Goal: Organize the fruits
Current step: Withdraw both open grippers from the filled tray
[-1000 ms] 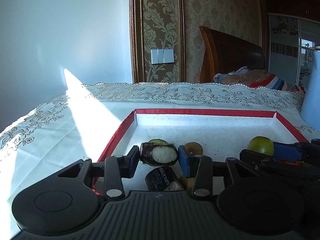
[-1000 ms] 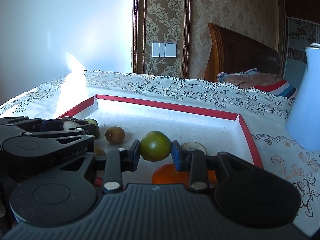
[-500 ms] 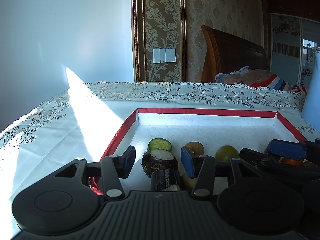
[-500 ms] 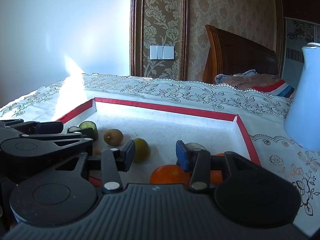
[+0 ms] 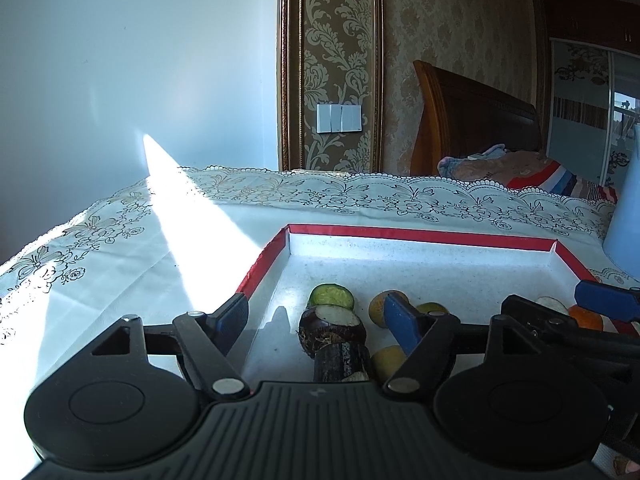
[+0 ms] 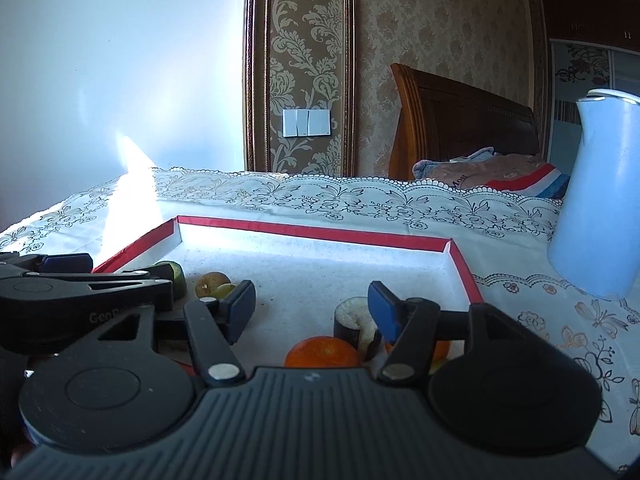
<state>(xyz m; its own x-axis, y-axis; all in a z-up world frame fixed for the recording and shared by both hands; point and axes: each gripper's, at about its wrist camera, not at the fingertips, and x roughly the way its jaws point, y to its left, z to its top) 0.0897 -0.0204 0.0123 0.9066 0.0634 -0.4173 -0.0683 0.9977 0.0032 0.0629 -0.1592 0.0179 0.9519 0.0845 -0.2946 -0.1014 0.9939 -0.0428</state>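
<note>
My black ribbed plastic left gripper (image 5: 318, 322) & right gripper (image 6: 312, 306): blue pads, silver rivets, round discs.

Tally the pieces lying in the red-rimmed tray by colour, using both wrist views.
orange fruits: 2
dark-skinned pieces: 3
green slice: 1
brown fruit: 1
yellow-green fruit: 1
yellow fruit: 1
Total: 9

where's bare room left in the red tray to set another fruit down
Free: the tray's far half, from the back red rim forward to the fruit, and the floor by the right wall. Crowded: the near left, where the cucumber slice, dark cut pieces and brown fruit cluster, and the near middle by the orange. Outside, cloth left of the tray is bare.
</note>
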